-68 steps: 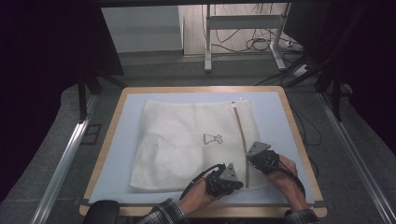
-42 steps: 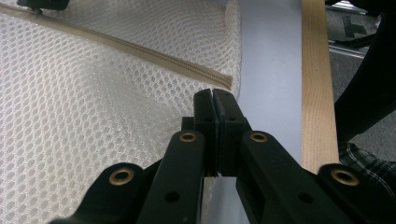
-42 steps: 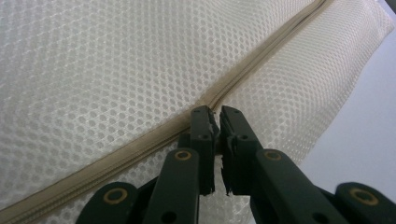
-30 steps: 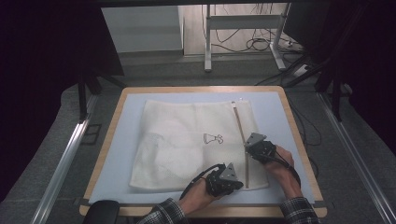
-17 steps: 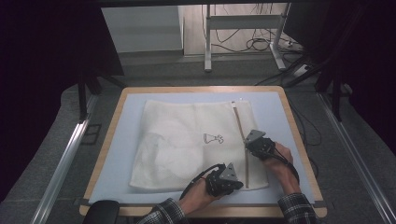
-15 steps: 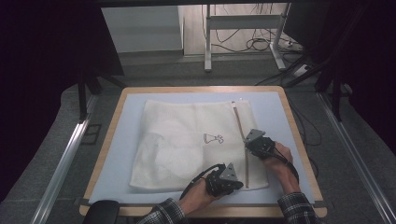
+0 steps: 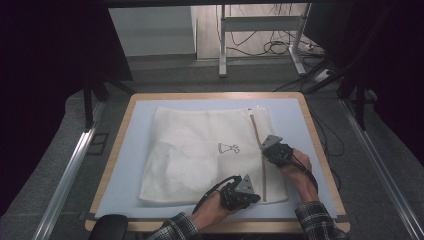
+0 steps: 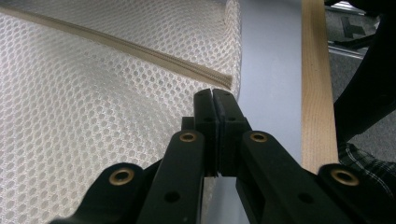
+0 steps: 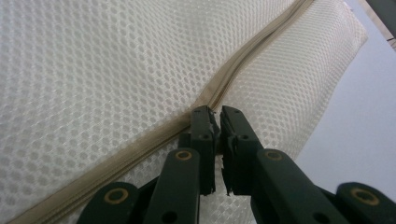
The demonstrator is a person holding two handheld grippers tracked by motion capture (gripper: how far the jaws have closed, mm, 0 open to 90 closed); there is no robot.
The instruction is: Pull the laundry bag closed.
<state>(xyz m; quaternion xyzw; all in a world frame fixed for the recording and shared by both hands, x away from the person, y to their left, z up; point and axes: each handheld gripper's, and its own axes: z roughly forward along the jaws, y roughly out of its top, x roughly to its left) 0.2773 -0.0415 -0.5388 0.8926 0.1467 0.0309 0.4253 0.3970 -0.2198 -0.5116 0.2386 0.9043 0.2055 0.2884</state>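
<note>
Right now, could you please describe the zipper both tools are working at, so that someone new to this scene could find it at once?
On the wood-edged table lies a white mesh laundry bag. Near the bag's right edge, a thin beige zipper runs straight from its far end to its near end. It is the one tan line on otherwise white mesh, unlike the small dark printed logo at the bag's middle.

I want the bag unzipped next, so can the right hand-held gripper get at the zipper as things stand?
Probably yes. The right hand-held gripper already sits on the zipper of the mesh bag, jaws nearly shut on it, with nothing between them.
</note>
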